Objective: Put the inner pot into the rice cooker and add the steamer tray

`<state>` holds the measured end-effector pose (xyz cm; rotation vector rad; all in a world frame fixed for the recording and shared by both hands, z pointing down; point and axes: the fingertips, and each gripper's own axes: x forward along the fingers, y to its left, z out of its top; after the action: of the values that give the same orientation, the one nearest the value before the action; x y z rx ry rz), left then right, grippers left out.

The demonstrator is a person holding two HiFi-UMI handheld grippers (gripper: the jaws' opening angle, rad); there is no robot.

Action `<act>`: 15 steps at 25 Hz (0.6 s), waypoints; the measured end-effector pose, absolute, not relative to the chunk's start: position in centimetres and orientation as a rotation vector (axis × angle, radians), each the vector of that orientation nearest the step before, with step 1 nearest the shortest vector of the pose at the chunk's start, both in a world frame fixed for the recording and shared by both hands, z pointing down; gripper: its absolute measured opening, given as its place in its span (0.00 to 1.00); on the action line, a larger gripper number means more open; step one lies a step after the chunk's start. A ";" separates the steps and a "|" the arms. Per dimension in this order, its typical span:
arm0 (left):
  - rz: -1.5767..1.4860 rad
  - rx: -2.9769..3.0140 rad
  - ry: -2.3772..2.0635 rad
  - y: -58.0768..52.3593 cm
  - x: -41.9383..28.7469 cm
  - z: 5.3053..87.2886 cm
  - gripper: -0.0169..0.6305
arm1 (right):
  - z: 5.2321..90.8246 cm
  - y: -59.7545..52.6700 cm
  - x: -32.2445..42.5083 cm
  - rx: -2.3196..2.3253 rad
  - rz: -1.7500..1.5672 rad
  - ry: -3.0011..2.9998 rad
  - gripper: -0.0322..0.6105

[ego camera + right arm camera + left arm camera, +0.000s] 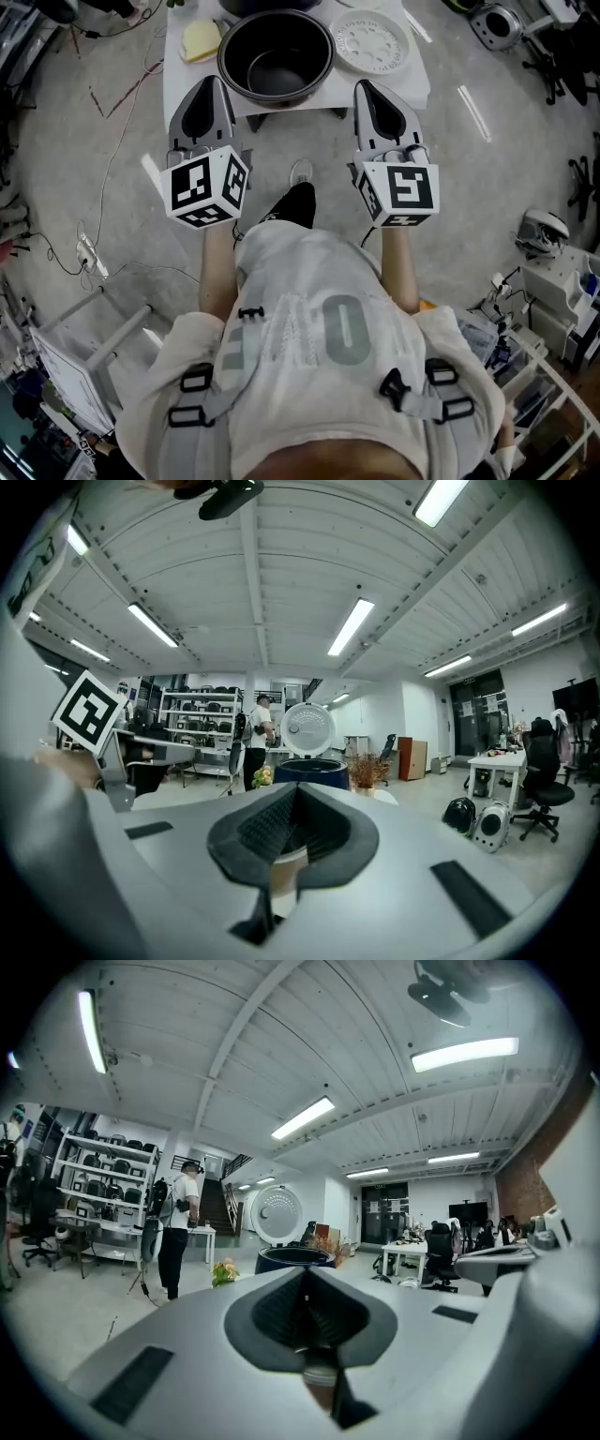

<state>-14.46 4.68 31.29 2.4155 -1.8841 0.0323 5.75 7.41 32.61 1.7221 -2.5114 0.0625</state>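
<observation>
The dark round inner pot point(276, 56) stands empty on the white bench point(178, 80), close to its front edge. Just to its right the steamer tray point(372, 42), a white perforated disc, lies flat on the bench, beside the pot and not in it. On the pot's other side sits a small pale yellow thing point(201, 39), which looks like flowers in the left gripper view. Behind the pot a round white lid point(277, 1213) stands upright. It probably belongs to the rice cooker, but the pot hides the cooker's body and the head view cuts it off.

Both tools are held over the floor, short of the bench. The left tool point(210, 86) points towards the pot's left side and the right tool point(366, 89) towards its right, and neither touches it. Each tool's jaws are pressed together with nothing between them, as each one's own gripper view shows point(307, 1309) point(291, 832).
</observation>
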 end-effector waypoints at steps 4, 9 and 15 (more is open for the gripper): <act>0.048 2.423 -1.875 -0.6 -14.7 30.9 0.06 | 31.9 2.0 4.8 1.704 0.055 -2.501 0.06; 0.045 2.445 -1.844 -5.4 -14.8 30.3 0.06 | 31.1 -2.7 3.3 1.689 0.046 -2.499 0.06; 0.044 2.483 -1.818 -8.4 -14.4 29.9 0.06 | 31.0 -5.3 1.6 1.667 0.031 -2.486 0.06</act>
<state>-14.39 -8.40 29.87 2.4833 -1.8184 0.0443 1.59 -5.26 30.96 1.6669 -2.4860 0.0312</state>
